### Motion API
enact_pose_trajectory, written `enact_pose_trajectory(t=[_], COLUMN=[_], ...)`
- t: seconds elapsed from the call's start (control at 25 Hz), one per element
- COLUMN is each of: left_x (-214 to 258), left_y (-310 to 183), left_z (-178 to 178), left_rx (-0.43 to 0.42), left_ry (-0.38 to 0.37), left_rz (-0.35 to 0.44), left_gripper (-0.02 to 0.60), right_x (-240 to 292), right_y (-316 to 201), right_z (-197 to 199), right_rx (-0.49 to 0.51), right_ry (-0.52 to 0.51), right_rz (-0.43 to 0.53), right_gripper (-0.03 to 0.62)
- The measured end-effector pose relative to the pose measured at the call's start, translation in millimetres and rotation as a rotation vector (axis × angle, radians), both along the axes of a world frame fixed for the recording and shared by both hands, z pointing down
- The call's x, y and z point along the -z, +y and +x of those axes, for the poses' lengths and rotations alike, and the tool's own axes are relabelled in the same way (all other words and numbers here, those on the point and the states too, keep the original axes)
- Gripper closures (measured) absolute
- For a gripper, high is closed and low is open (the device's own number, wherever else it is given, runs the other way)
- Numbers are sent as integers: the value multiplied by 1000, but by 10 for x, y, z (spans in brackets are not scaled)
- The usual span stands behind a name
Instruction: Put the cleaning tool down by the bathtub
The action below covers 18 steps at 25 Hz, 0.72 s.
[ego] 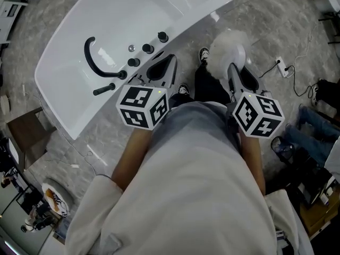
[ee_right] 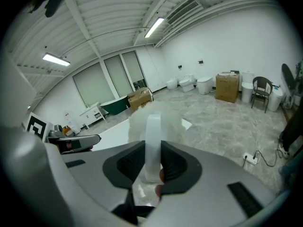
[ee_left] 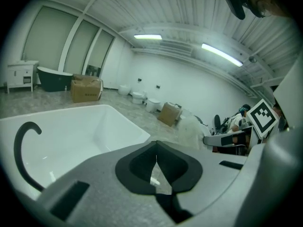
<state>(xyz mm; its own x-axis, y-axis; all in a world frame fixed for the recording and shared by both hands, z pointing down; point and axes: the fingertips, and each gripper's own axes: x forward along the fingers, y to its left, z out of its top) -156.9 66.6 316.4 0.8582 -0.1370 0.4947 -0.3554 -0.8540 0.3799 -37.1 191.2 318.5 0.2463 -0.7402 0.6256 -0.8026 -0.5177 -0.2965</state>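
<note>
Your right gripper (ee_right: pixel 152 151) clamps the white handle of the fluffy cleaning tool (ee_right: pixel 153 124). Your left gripper (ee_left: pixel 156 156) is closed and empty, by the bathtub (ego: pixel 69 57).

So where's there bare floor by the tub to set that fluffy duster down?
Bare floor lies between the bathtub end and the power strip, just ahead of the duster in the right gripper. Another open stretch runs along the tub's near rim, toward the cardboard box. Crowded: the tub deck with faucet and knobs, and the cables at far right.
</note>
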Motion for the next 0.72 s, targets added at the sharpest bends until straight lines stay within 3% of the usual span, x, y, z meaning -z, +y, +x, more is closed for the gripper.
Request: enact_pose_trajectory(t=[0.72], left_x=[-21], left_y=[-784], left_z=[969], left_rx=[160], left_ry=[-47], left_rz=[15], left_gripper=[578], right_x=[-135], right_y=[-1036], right_z=[1231], right_rx=[169], right_ry=[-51], right_rz=[8], right_gripper=[510])
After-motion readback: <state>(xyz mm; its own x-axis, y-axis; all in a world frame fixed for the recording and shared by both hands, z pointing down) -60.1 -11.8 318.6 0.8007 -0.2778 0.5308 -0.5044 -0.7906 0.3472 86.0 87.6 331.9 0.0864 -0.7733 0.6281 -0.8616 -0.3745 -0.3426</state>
